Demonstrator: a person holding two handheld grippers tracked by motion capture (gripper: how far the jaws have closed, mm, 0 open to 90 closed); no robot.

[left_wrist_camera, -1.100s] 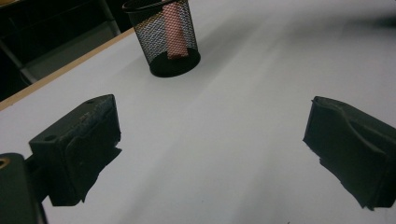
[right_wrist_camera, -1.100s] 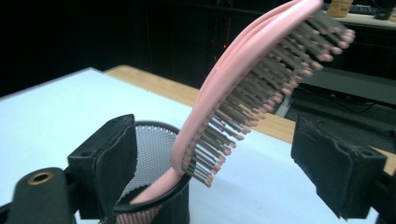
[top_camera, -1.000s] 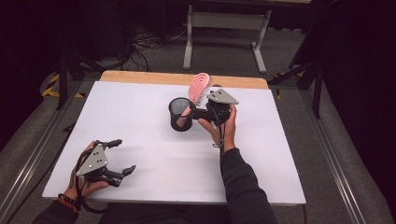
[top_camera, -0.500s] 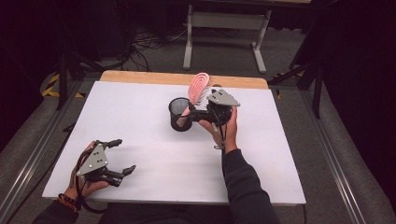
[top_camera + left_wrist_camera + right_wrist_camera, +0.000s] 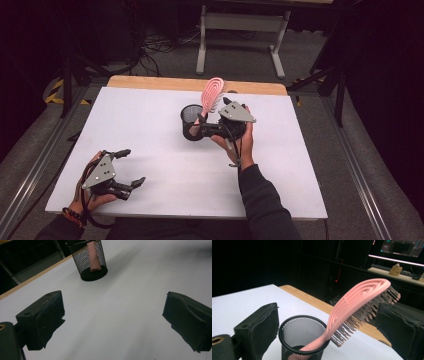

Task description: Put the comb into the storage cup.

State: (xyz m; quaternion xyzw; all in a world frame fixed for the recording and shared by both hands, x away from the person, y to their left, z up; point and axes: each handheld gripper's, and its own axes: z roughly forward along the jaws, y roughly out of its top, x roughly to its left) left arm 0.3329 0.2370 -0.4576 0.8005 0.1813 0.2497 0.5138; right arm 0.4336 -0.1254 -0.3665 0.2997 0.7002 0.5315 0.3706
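Note:
A black mesh cup [image 5: 191, 121] stands upright on the white table [image 5: 150, 115], a little right of centre. A pink hairbrush [image 5: 212, 94] sits handle-down in it, its head leaning out to the far right. My right gripper [image 5: 200, 127] is right beside the cup, open; in the right gripper view its jaws stand wide on either side of the cup [image 5: 303, 340] and brush [image 5: 359, 297] without touching them. My left gripper [image 5: 132, 166] rests open at the front left with nothing between its jaws. In the left gripper view [image 5: 112, 320], the cup [image 5: 90, 262] is far ahead.
A wooden strip [image 5: 165, 83] runs along the table's far edge. Beyond it stand a grey metal frame [image 5: 240, 25] and cables on the floor. Metal rails [image 5: 360, 165] run along both sides of the table.

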